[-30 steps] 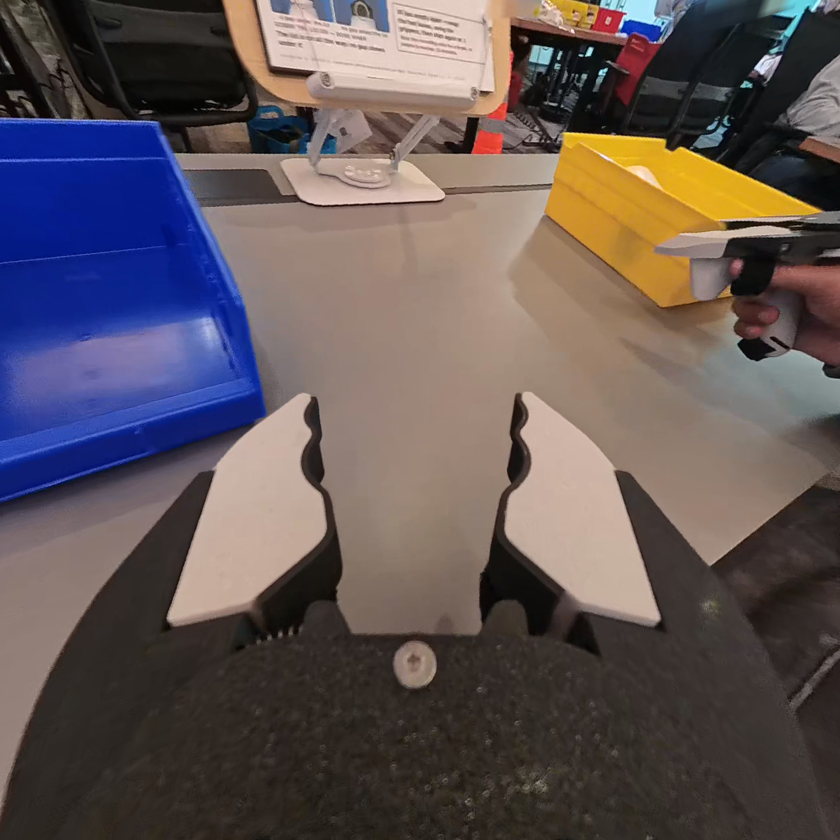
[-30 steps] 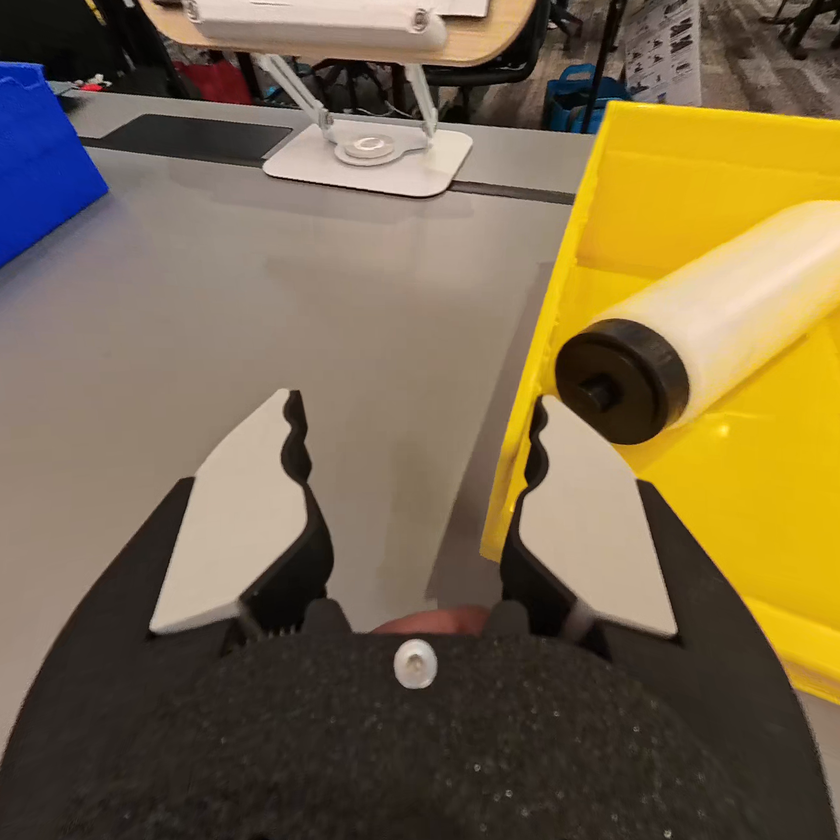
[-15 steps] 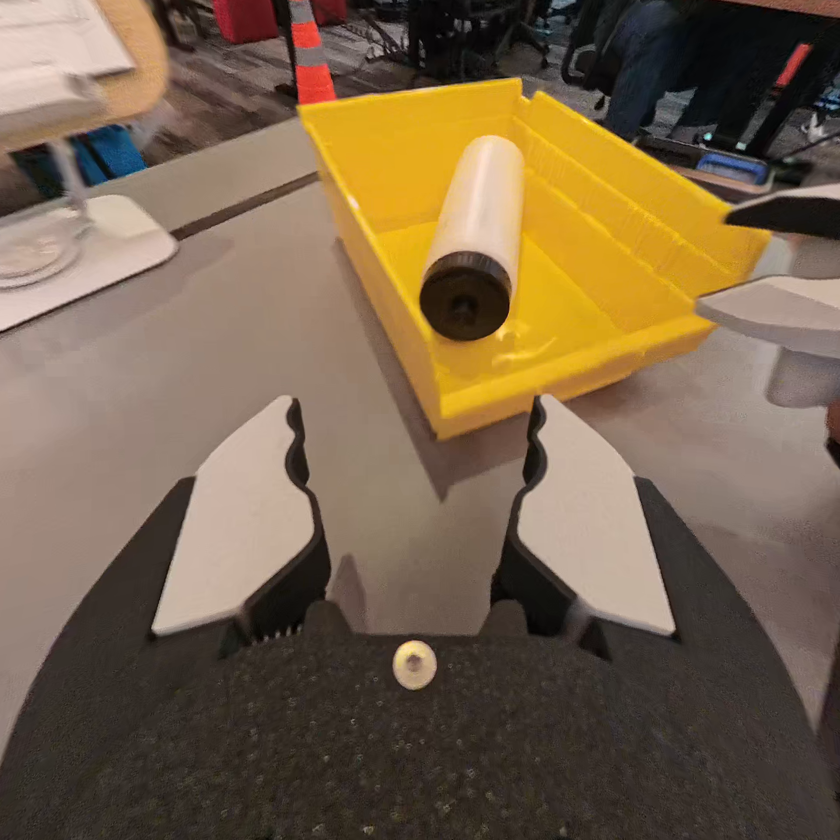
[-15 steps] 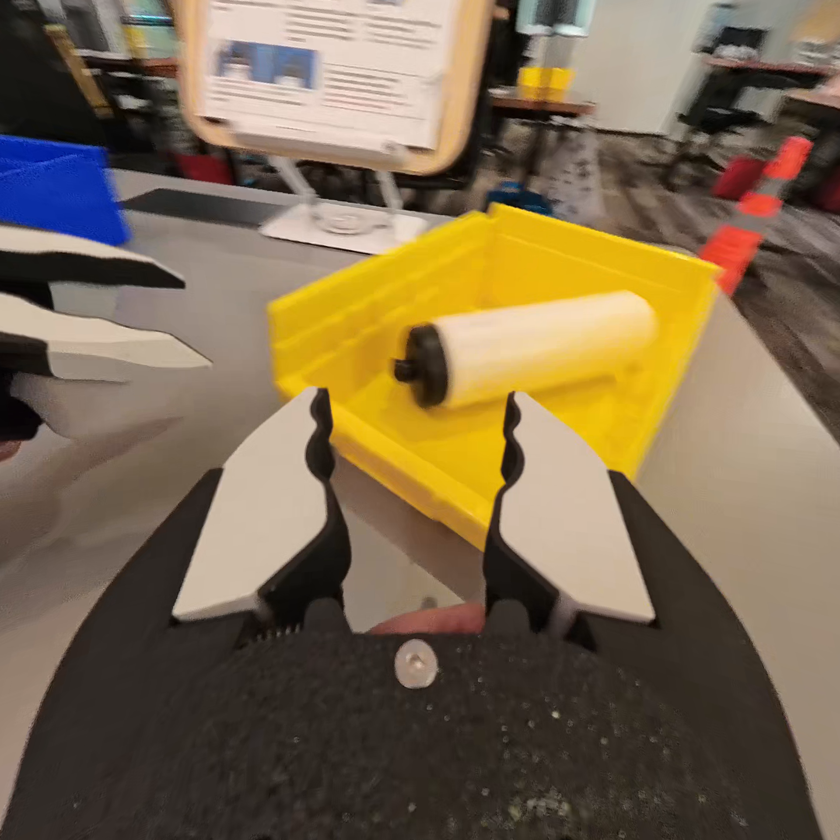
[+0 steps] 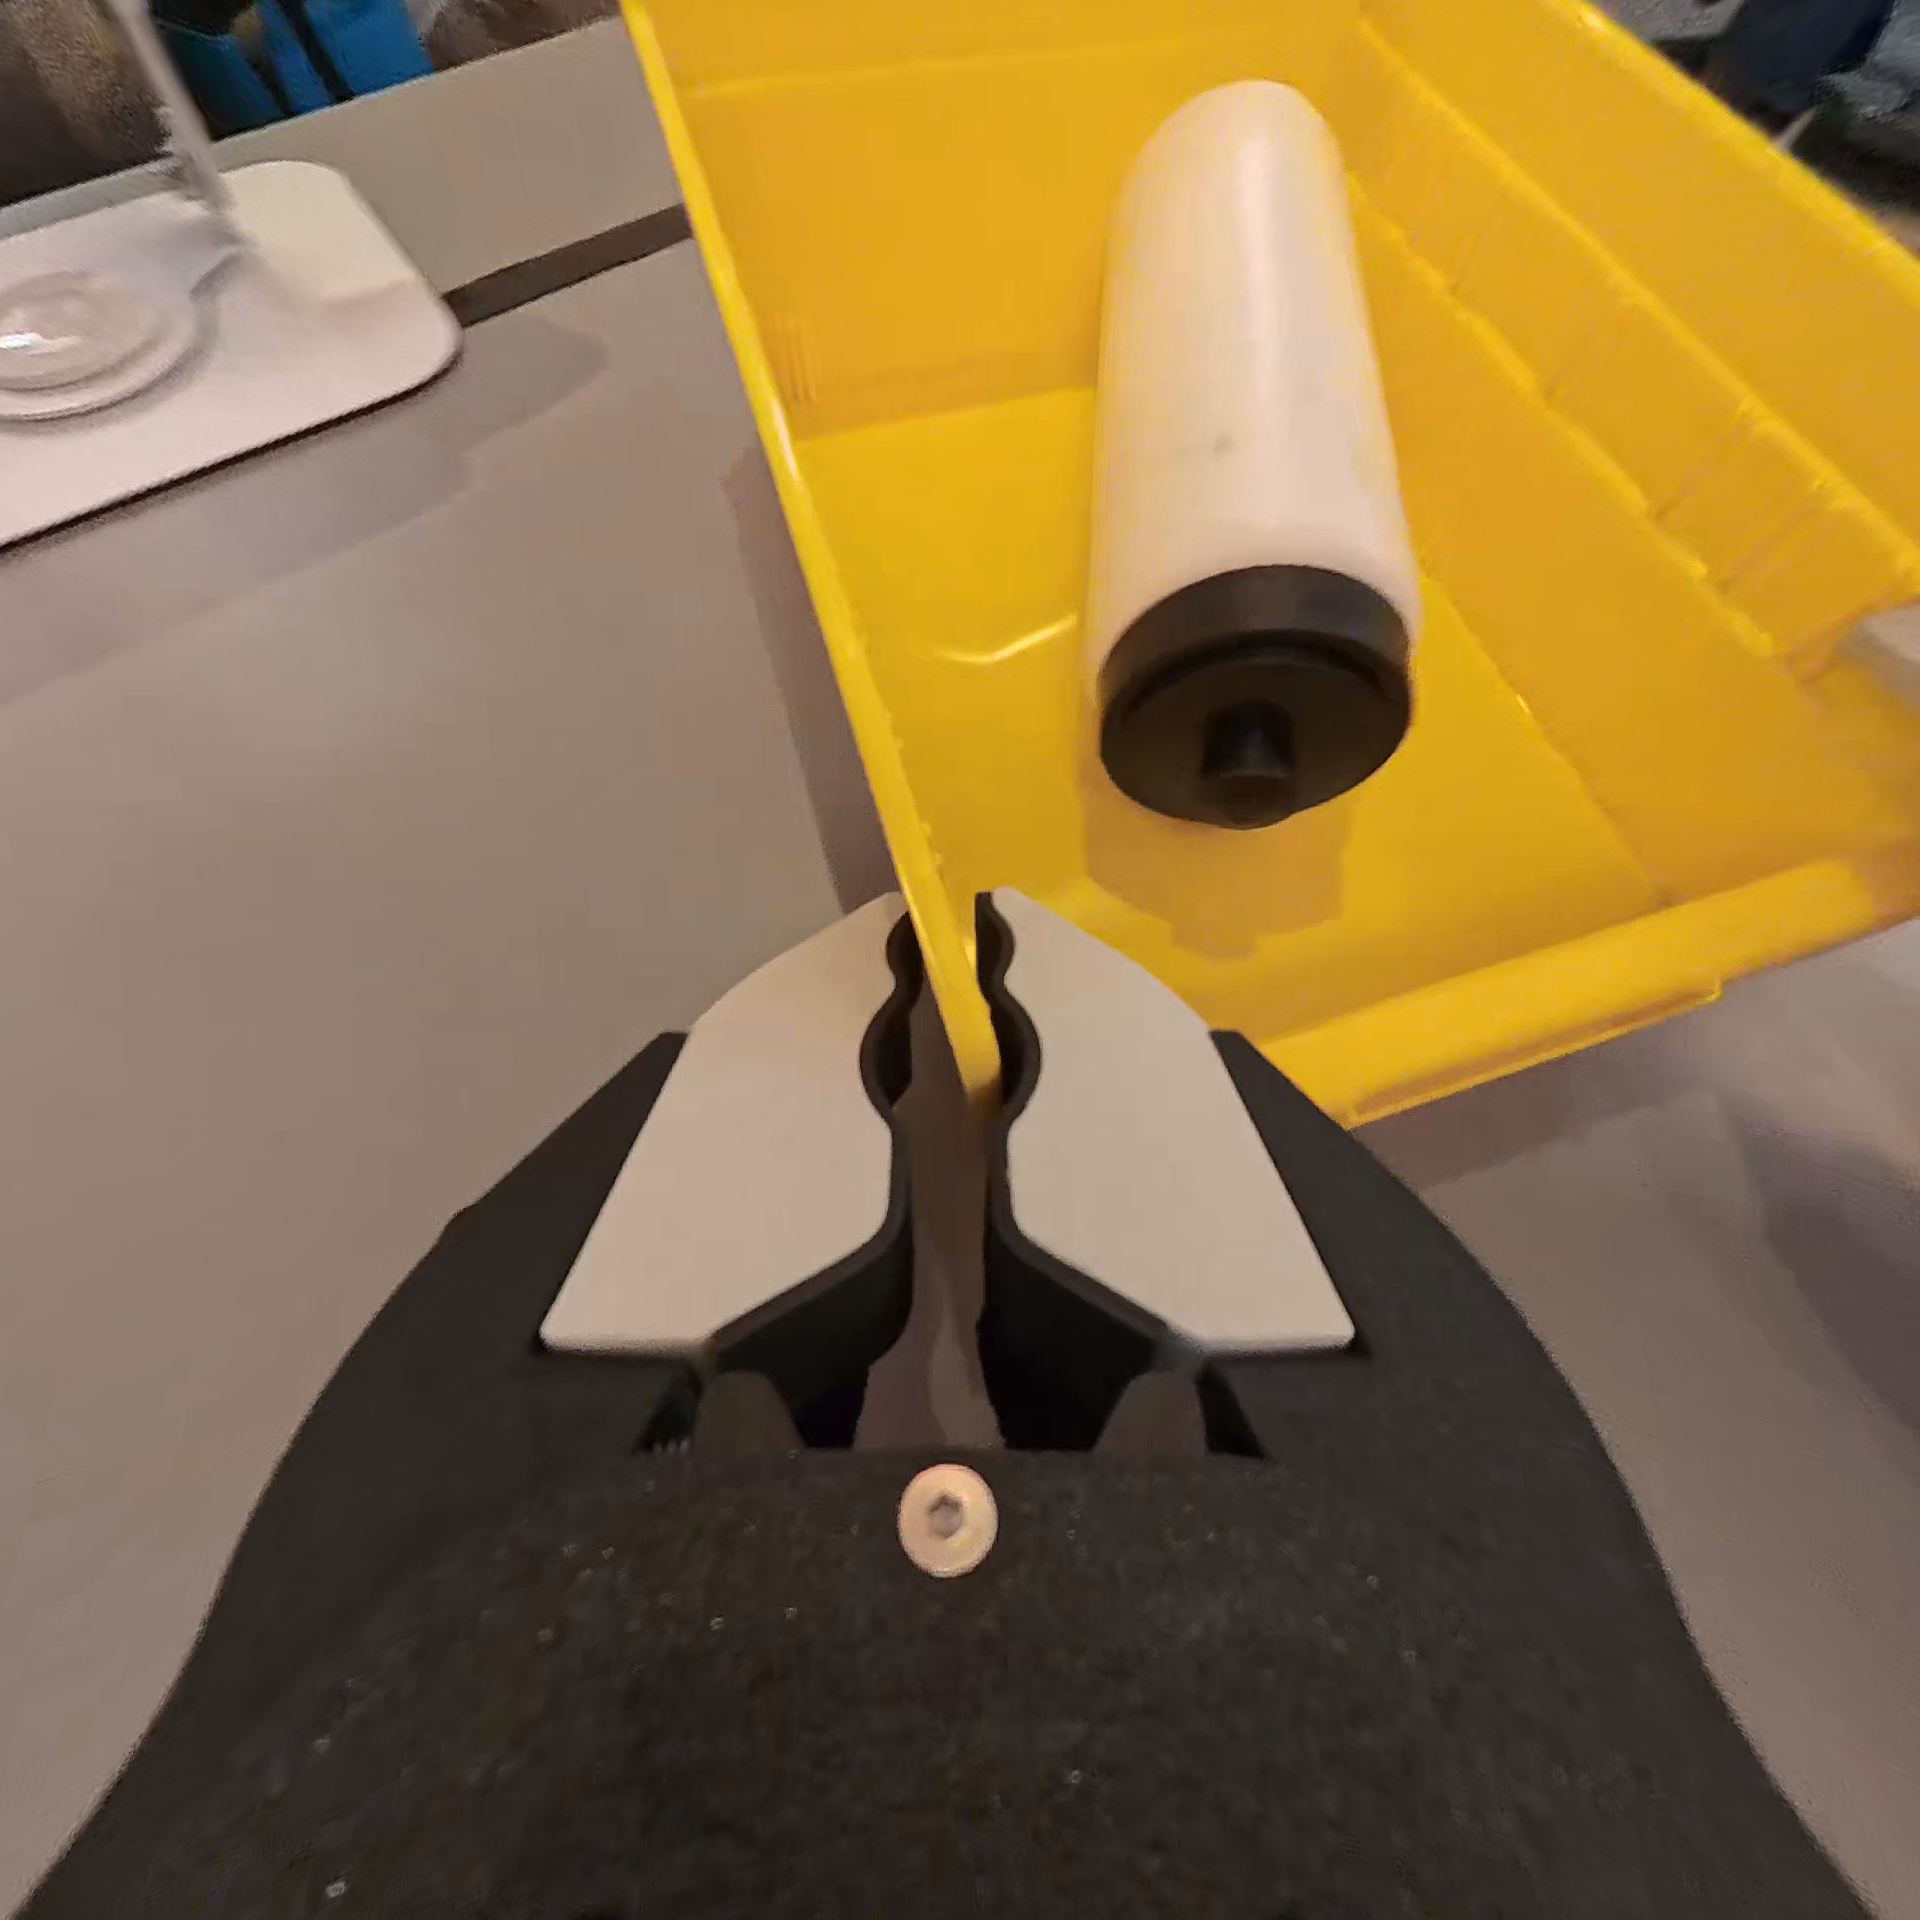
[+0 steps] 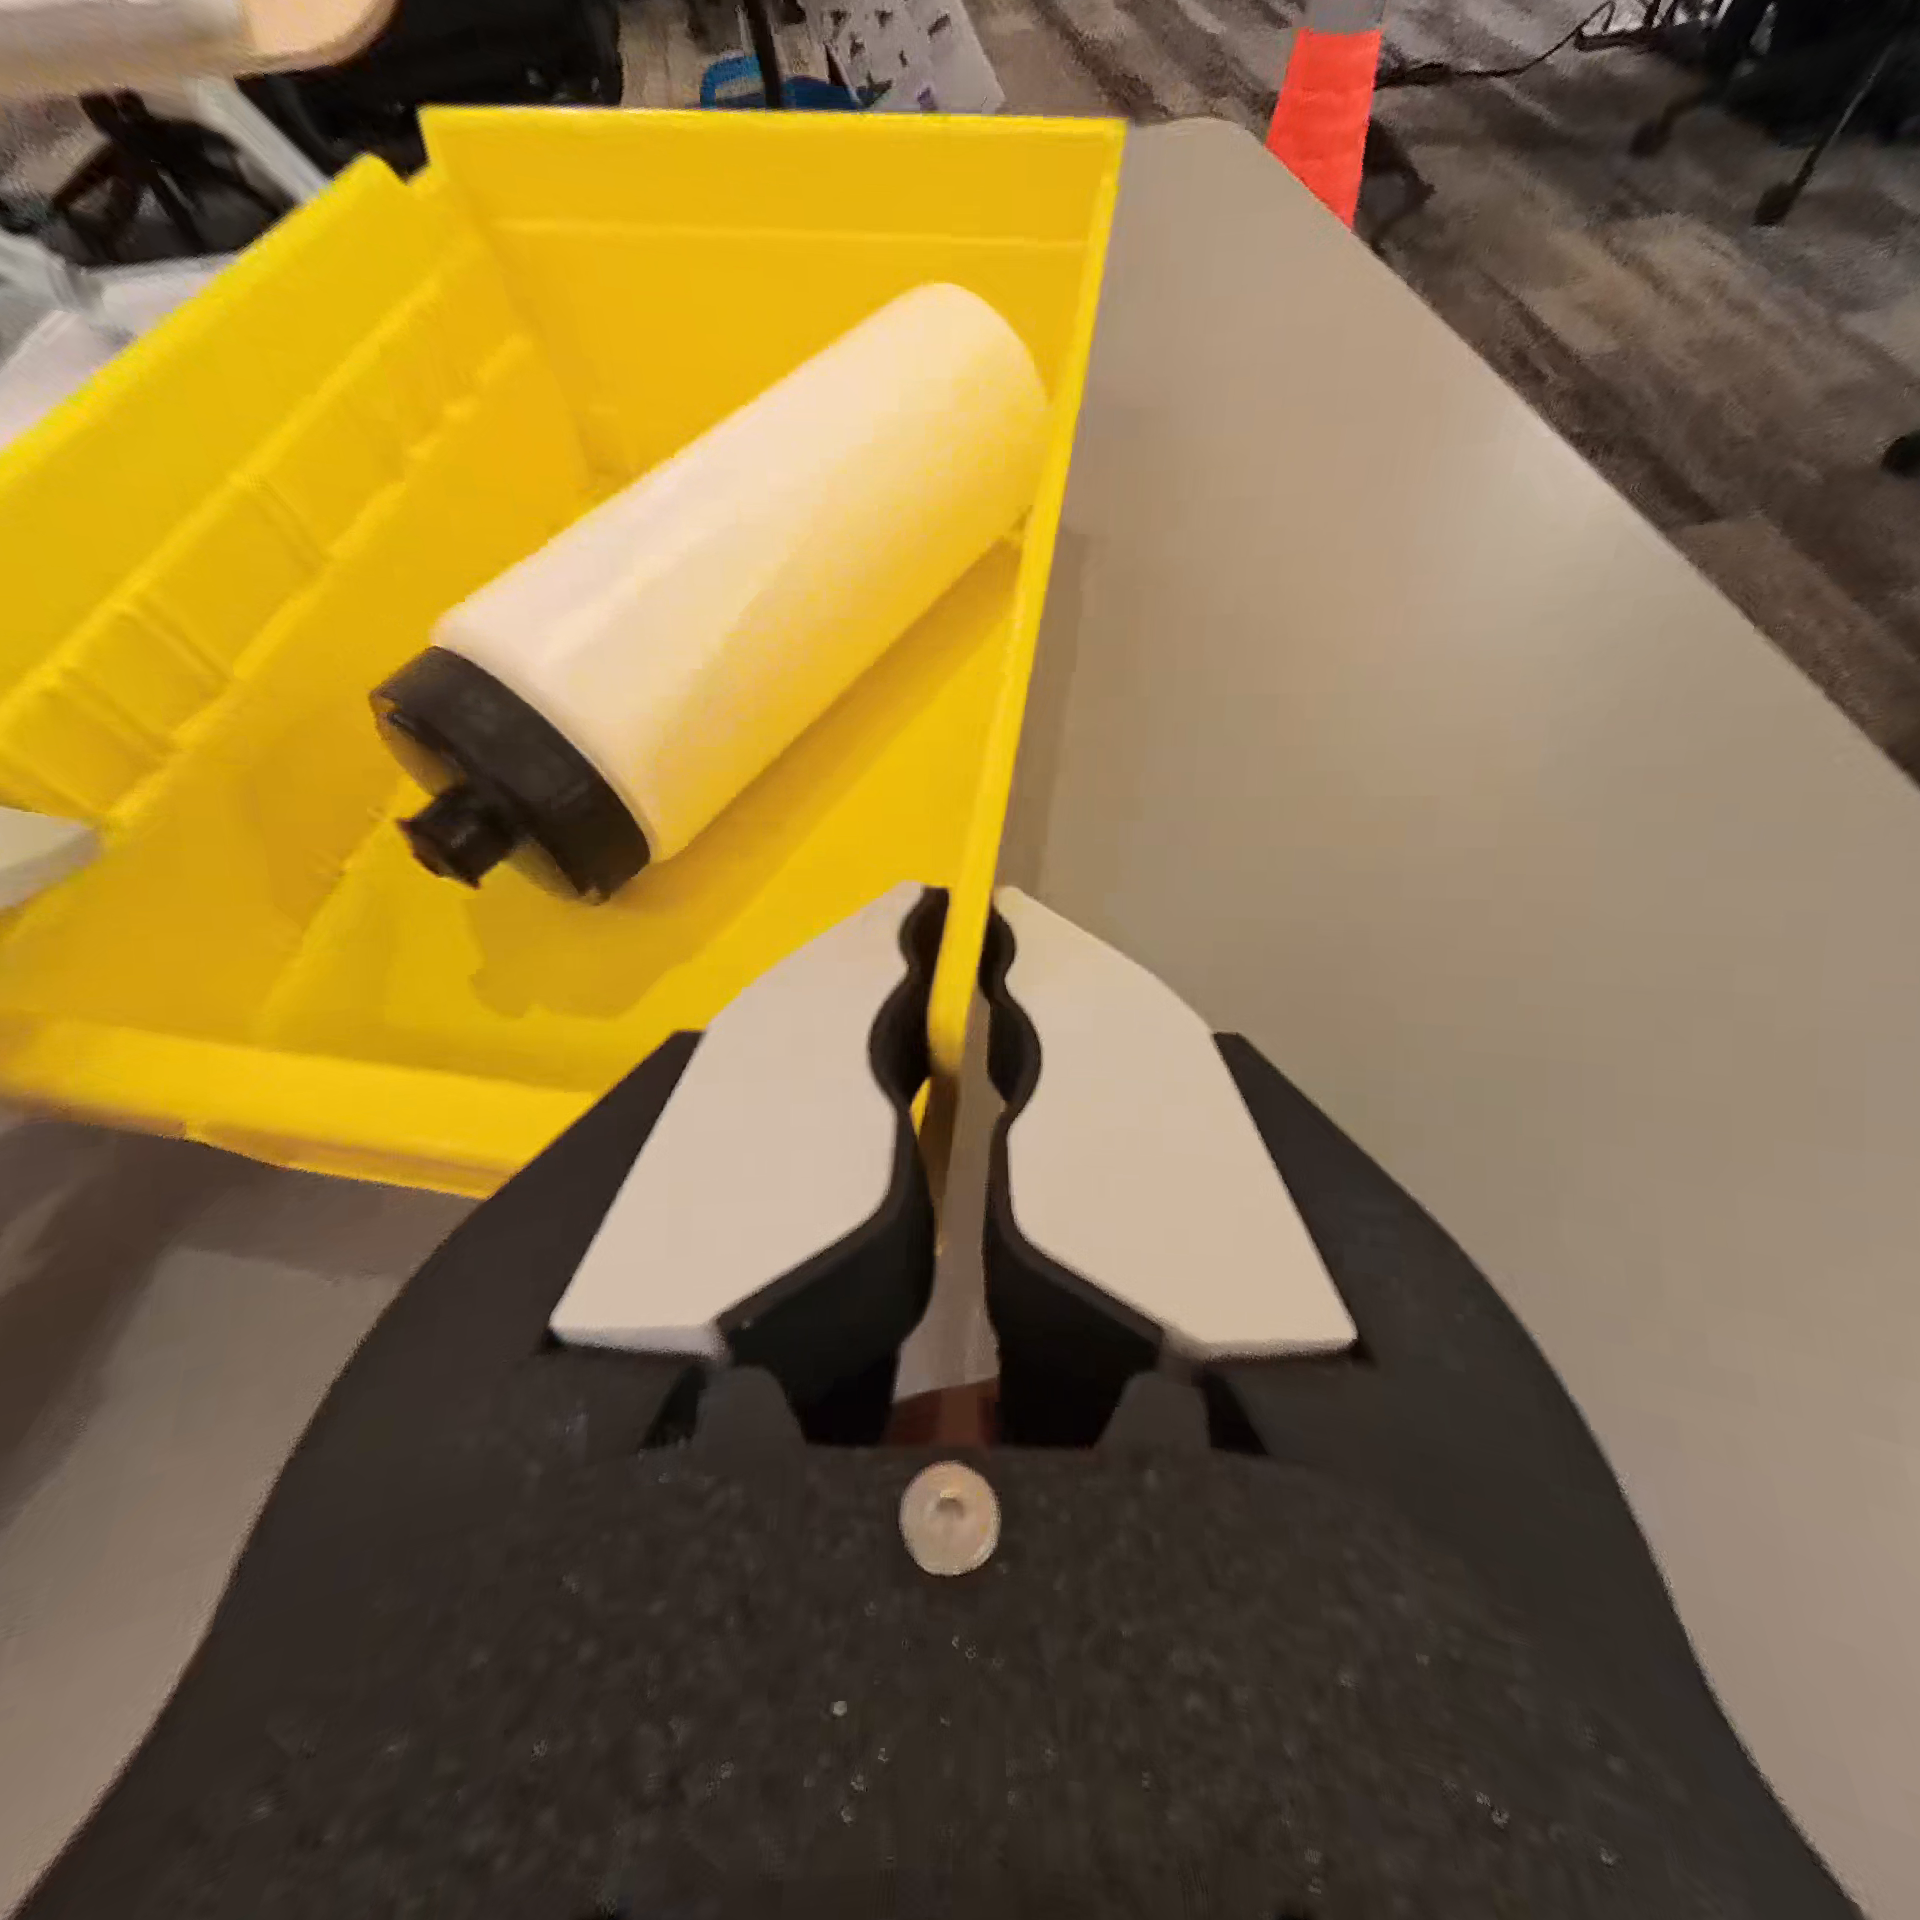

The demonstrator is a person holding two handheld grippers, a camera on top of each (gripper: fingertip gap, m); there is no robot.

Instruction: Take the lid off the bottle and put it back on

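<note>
Left wrist view: left gripper point(image 5: 948, 940) pinches the near left wall of the yellow plastic bin point(image 5: 1538, 997); the cream cylindrical bottle point(image 5: 1242, 384) with black screw lid point(image 5: 1252, 717) lies on its side inside.
Right wrist view: right gripper point(image 6: 961, 904) pinches the opposite wall of the bin point(image 6: 260, 1091). Bottle point(image 6: 769, 561) and lid point(image 6: 509, 769) lie loose; move both grips level so it won't roll

The cream cylindrical bottle point(image 5: 1242, 364) with its black round lid point(image 5: 1252, 717) lies on its side in the yellow plastic bin point(image 5: 1558, 312) on the grey table point(image 5: 364, 779), each gripper pinching an opposite bin wall.
</note>
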